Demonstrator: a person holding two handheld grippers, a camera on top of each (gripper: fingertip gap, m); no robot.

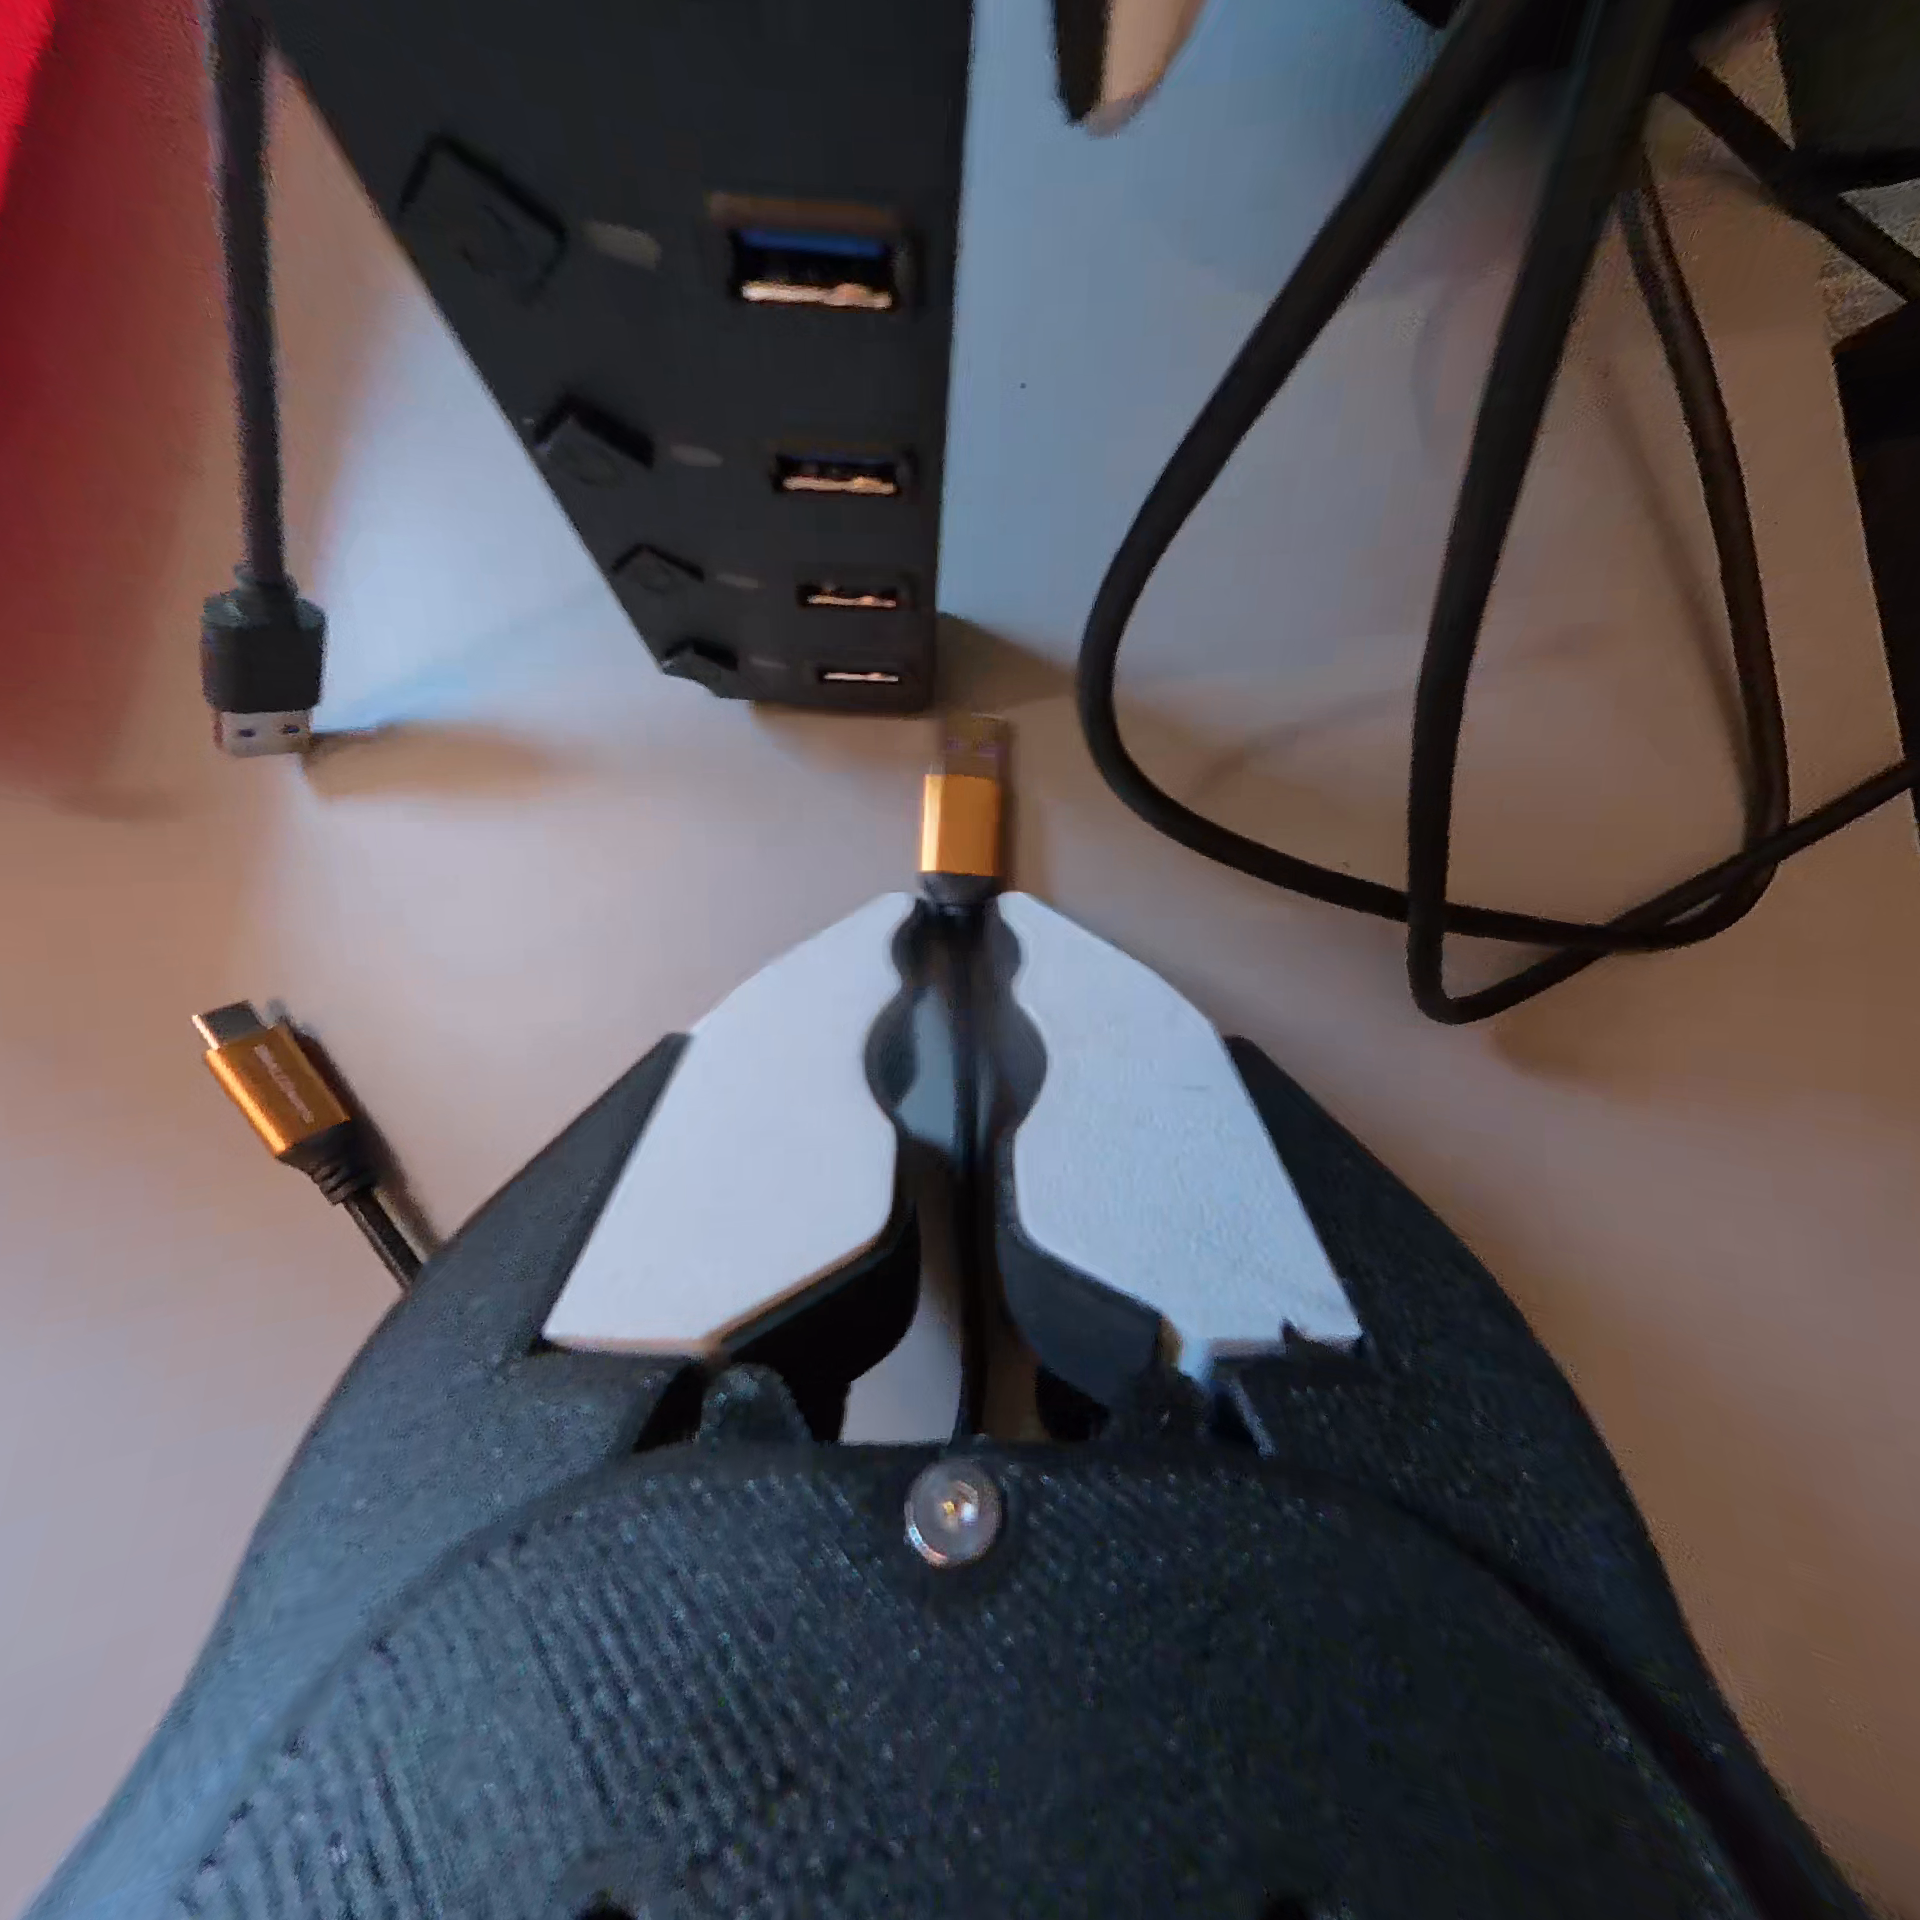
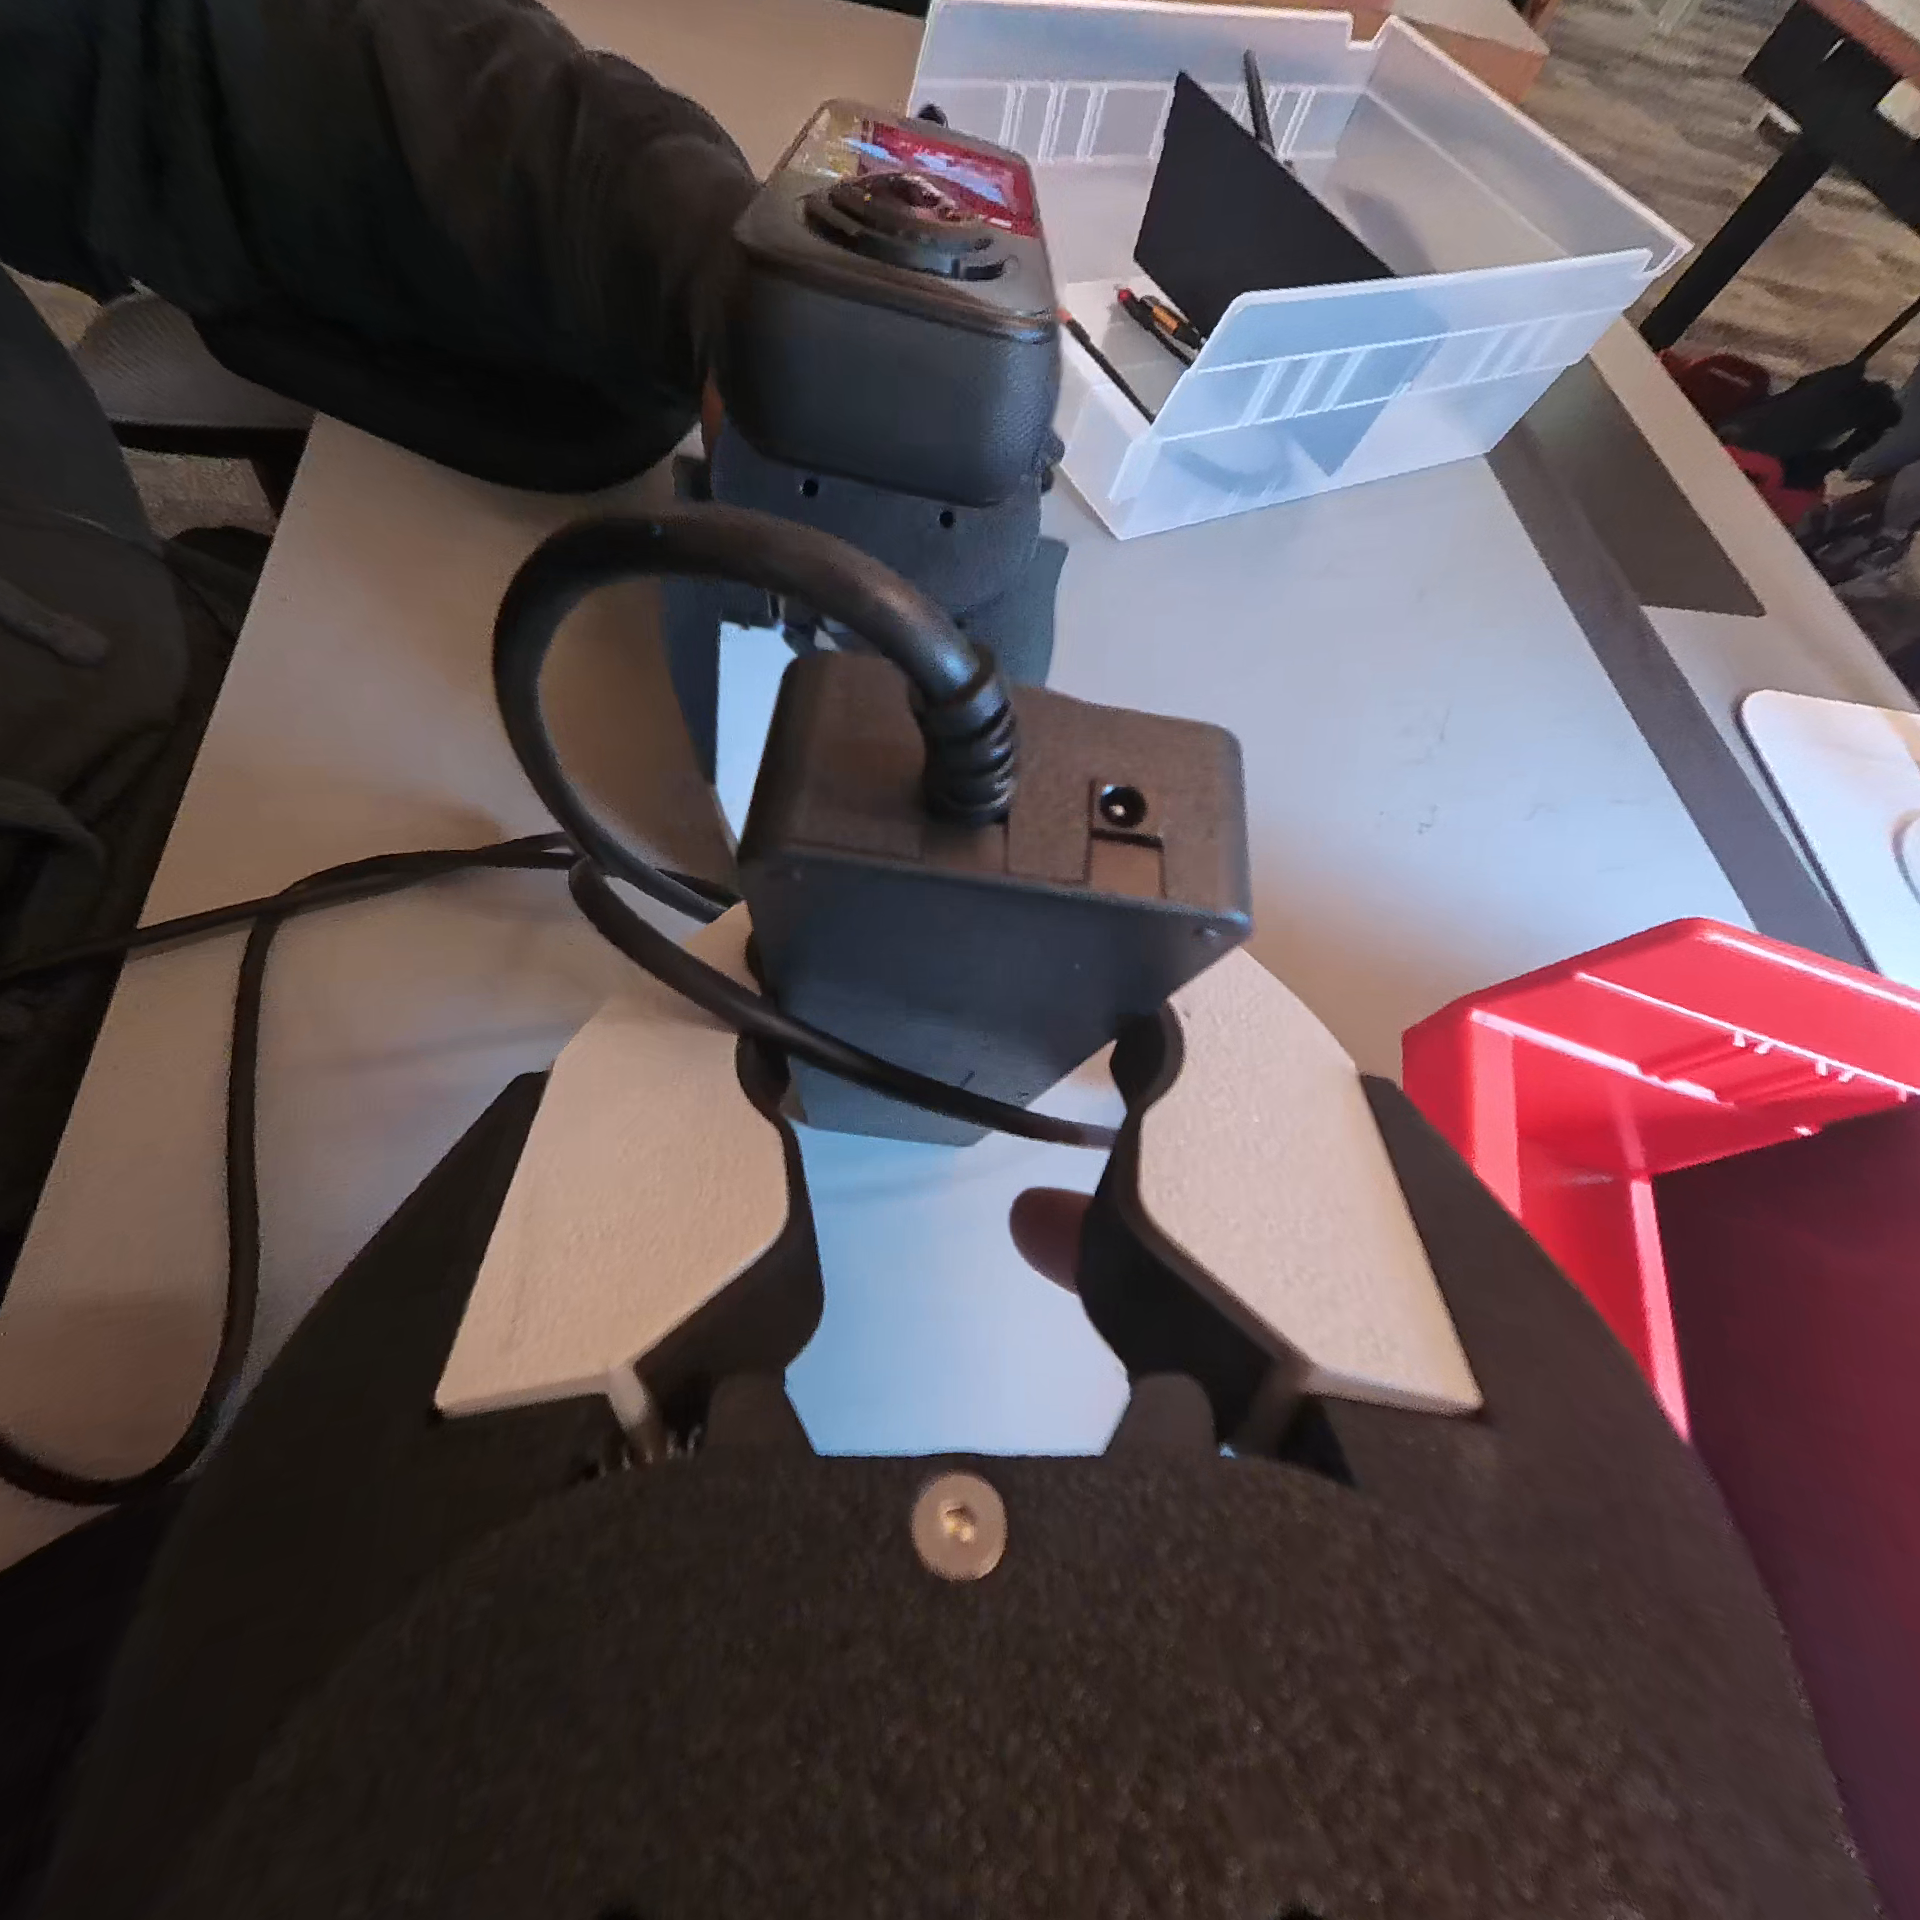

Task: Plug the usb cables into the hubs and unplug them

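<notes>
Left gripper (image 1: 958, 902) pinches the orange USB plug (image 1: 958, 808), aimed at the hub's (image 1: 727, 416) lowest port (image 1: 860, 677). Right gripper (image 2: 940, 1029) squeezes the hub so it won't slide

right tool (image 2: 951, 1049) clamps black hub (image 2: 997, 914) | red bin (image 2: 1683, 1049) beside

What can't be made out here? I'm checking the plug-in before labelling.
- Left wrist view: the hub top is cut off by the upper edge; its ports are blurred.
- Left wrist view: the orange plug tip faces away, orientation unreadable.
- Right wrist view: the hub's port face points away, hidden.
</notes>
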